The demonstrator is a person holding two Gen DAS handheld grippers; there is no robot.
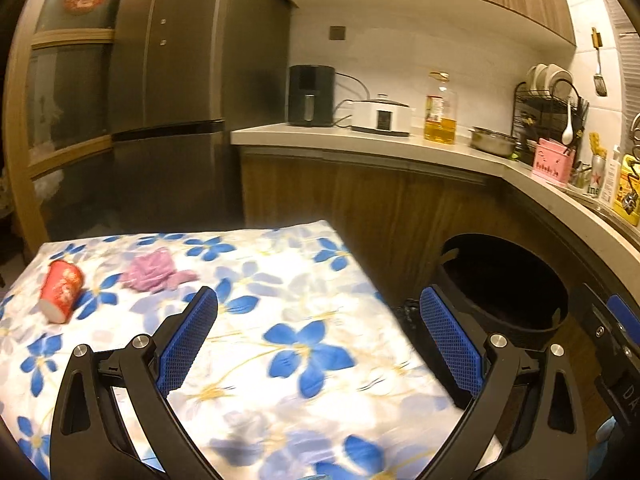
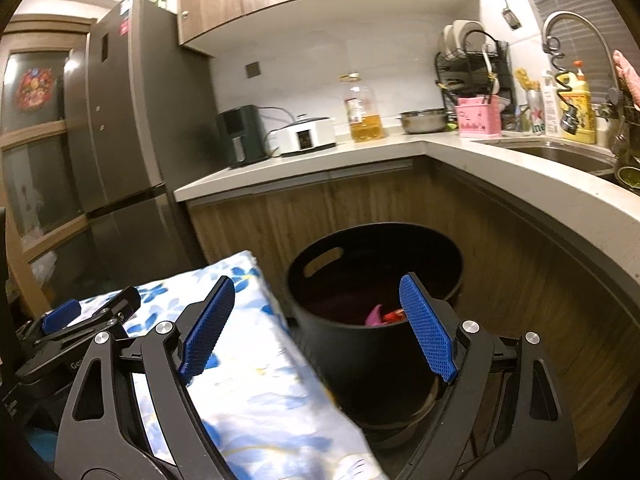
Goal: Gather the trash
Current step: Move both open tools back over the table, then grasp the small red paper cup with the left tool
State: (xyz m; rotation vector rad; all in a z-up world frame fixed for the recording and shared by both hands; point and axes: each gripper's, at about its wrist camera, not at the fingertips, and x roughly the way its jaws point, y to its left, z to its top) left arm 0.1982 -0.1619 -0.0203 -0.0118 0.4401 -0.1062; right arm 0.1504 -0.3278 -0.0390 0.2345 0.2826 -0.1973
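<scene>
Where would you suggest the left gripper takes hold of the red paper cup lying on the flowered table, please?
Grip the red cup across the middle of its wall, coming down from above. It lies on its side on the tablecloth, open mouth toward the camera, so the rim offers little to pinch and the round wall faces up. The left gripper is open and empty; the purple wad beside it looks clear.

The black bin (image 2: pixel 374 280) stands open-topped just beside the table (image 1: pixel 304 280) edge, hemmed behind and to the right by the counter cabinets (image 2: pixel 360 208). On the flowered tabletop only a red cup (image 1: pixel 61 290) and a purple wad (image 1: pixel 154 270), seemingly crumpled cloth, interrupt the far left; the rest lies free.
</scene>
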